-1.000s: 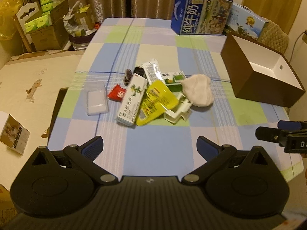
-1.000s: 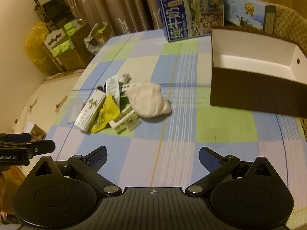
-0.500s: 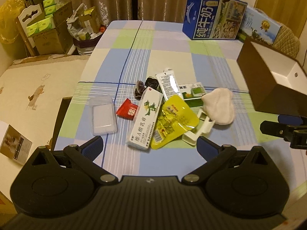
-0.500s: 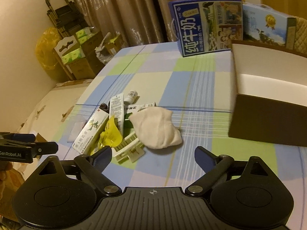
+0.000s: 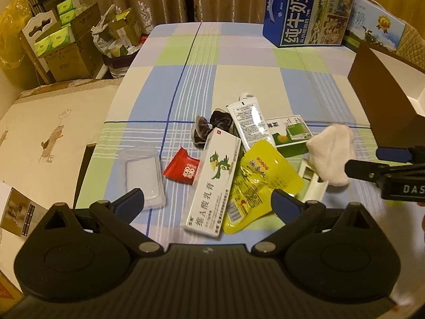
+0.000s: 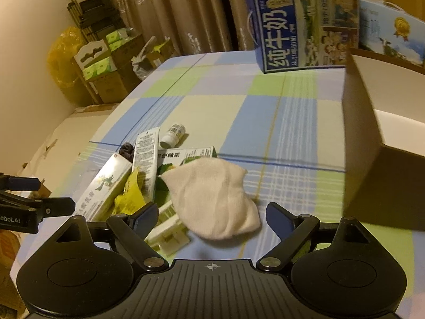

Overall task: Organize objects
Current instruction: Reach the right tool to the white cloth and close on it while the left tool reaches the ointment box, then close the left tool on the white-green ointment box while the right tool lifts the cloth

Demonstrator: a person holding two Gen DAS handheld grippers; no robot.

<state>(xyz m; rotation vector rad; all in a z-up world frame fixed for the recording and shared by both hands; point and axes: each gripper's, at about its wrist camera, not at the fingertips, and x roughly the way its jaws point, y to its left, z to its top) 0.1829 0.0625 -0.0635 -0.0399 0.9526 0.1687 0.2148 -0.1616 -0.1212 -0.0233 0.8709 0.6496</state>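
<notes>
Both my left gripper [image 5: 207, 202] and right gripper [image 6: 211, 212] are wide open and empty, so I can grab the white sock [image 6: 215, 199] for the brown box [image 6: 385, 164].

Between the left jaws: carton [image 5: 212, 183] and pouch [image 5: 261, 183]. Tray [image 5: 142, 174] left, cloth [image 5: 332, 156] right, box [image 5: 382, 98] beyond.
</notes>
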